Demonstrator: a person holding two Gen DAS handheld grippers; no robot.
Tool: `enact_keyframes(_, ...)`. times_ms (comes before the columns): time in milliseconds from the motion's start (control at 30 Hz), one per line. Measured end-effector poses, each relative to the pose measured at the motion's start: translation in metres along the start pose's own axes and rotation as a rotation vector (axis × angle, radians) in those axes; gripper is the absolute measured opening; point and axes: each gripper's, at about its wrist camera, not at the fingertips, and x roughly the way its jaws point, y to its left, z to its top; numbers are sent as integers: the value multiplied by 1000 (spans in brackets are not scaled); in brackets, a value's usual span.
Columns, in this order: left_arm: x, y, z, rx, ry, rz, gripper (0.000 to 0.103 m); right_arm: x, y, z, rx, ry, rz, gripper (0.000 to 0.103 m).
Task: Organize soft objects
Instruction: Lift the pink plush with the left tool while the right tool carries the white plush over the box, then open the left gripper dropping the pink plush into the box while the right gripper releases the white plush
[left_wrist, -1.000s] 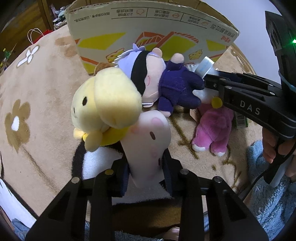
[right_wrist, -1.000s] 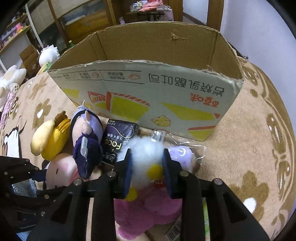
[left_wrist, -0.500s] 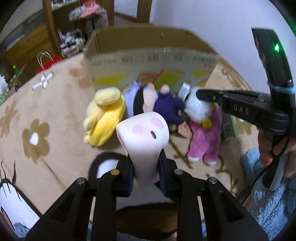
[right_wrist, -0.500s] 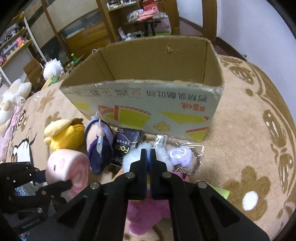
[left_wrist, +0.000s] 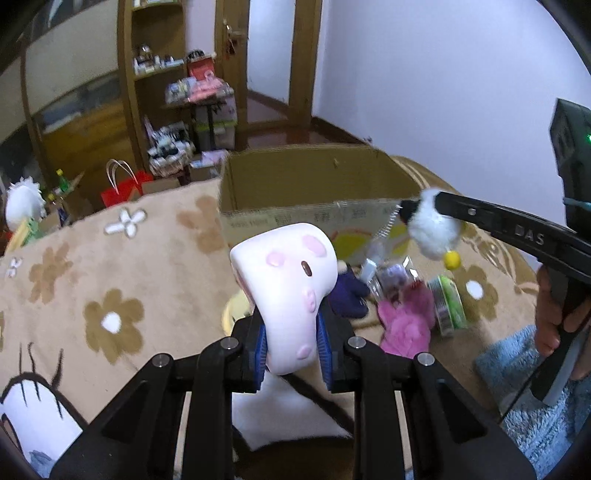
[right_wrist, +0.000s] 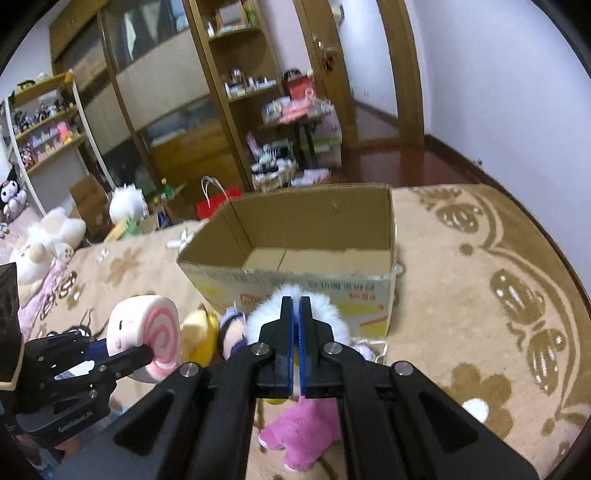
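My left gripper (left_wrist: 291, 349) is shut on a pink roll-cake plush (left_wrist: 286, 280) and holds it up over the rug; it shows in the right wrist view (right_wrist: 147, 334) at lower left. My right gripper (right_wrist: 295, 306) is shut on the white fluffy head (right_wrist: 332, 321) of a pink-bodied plush (right_wrist: 303, 432), which hangs below it in front of the open cardboard box (right_wrist: 314, 240). In the left wrist view the white head (left_wrist: 436, 230) is pinched at the box's front edge (left_wrist: 314, 216). A yellow plush (right_wrist: 197, 338) and a purple doll (right_wrist: 232, 332) lie on the rug.
A beige flower-patterned rug (left_wrist: 92, 266) covers the surface. Packets and a green roll (left_wrist: 448, 306) lie in front of the box. A blue fluffy mat (left_wrist: 535, 413) is at the lower right. Shelves, a red bag (right_wrist: 218, 201) and more plush toys (right_wrist: 44, 240) stand behind.
Both grippers have risen with their plush toys. The roll-cake plush left the pile, and the white-headed pink plush was lifted off the rug toward the box.
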Motion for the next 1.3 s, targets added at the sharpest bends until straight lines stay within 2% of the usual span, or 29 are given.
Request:
enact_keyframes(133,-1,2,8,37,-45,50,22,-18,2,7,2,-81,5,3)
enact_keyframes(300,-2,7,21,34,-79,68,22,-32,3,20,9,-166,18,3)
enact_keyframes(500,5,8,42,76,-110,97,22,-34,3,33,-9,-210,-1,3)
enact_keyframes(767,16,8,77,104,-189,103,23,-31,0,46,-41,-246,-16,3)
enact_keyframes(933,28,6,95,119,-206,99,24,-27,-5,51,-44,-247,-19,3)
enact_keyframes(1067,44,8,104,122,-202,94,24,-18,-8,55,-56,-237,-28,3)
enact_keyframes(1300,73,6,101,120,-141,91,25,5,-11,55,-65,-198,-29,3)
